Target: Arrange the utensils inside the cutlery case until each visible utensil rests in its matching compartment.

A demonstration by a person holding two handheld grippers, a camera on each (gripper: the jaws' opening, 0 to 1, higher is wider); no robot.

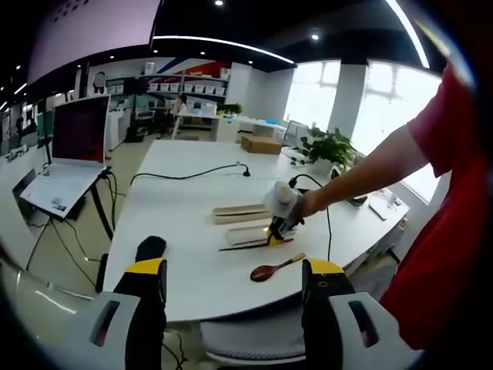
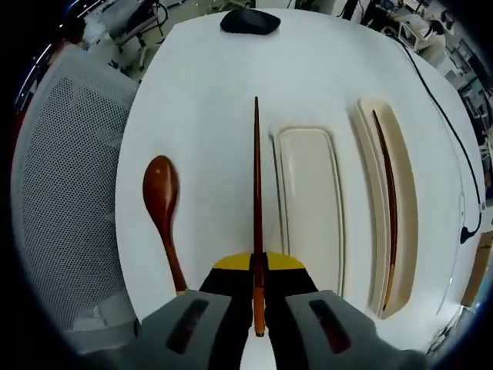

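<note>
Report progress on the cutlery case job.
Done: one chopstick lies in the far case half. In hand: the right gripper is shut on the second chopstick, beside the near tray. Left: the spoon lies on the table; the left gripper hangs open.

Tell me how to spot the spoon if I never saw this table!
Find the white table, then the two pale trays: the spoon lies beside them on the bare tabletop, past the long stick held by the right gripper. It is dark reddish wood with a rounded bowl; its neighbours are thin and straight.
</note>
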